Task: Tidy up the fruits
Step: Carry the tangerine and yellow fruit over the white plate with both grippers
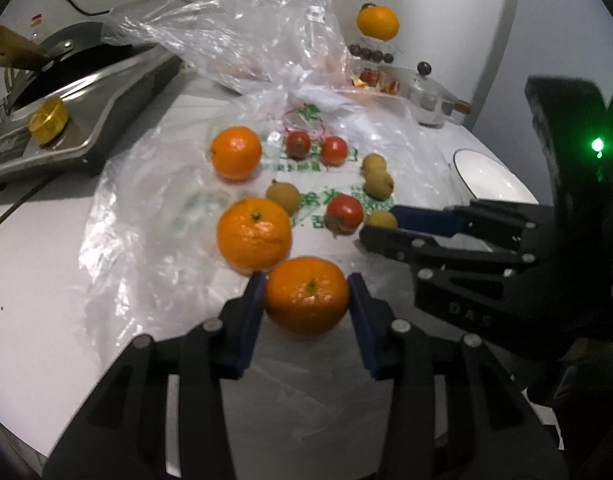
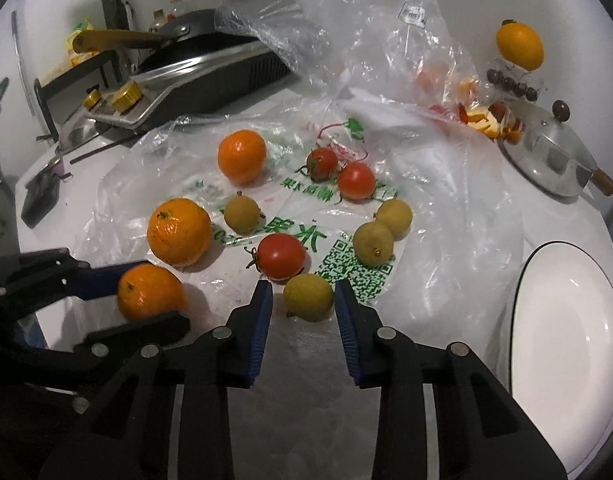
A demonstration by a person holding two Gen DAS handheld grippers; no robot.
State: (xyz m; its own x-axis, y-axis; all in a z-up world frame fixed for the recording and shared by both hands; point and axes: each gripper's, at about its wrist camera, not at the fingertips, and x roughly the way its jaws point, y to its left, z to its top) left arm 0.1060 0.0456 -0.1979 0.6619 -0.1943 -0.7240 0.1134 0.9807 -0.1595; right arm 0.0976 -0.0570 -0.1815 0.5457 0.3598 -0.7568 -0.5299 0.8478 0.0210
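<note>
My left gripper (image 1: 306,280) is shut on an orange (image 1: 306,296); both blue pads press its sides where it rests on a flattened plastic bag (image 1: 154,240). The right wrist view shows the same orange (image 2: 150,290) at lower left, held in the left gripper (image 2: 126,300). My right gripper (image 2: 302,285) straddles a small yellow-brown longan (image 2: 307,297) on the bag. Its jaws are open, with a thin gap showing at the left pad. The left wrist view has the right gripper (image 1: 380,224) around that longan (image 1: 381,219). Two more oranges, three red tomatoes and three longans lie beyond.
A white plate (image 2: 566,340) sits at the right edge of the table, also seen as the plate (image 1: 486,176). A steel pot (image 2: 546,160) and an orange on a stand (image 2: 520,46) are at the back right. A cooker with a black pan (image 2: 194,60) stands back left. Crumpled plastic (image 2: 366,40) rises behind the fruit.
</note>
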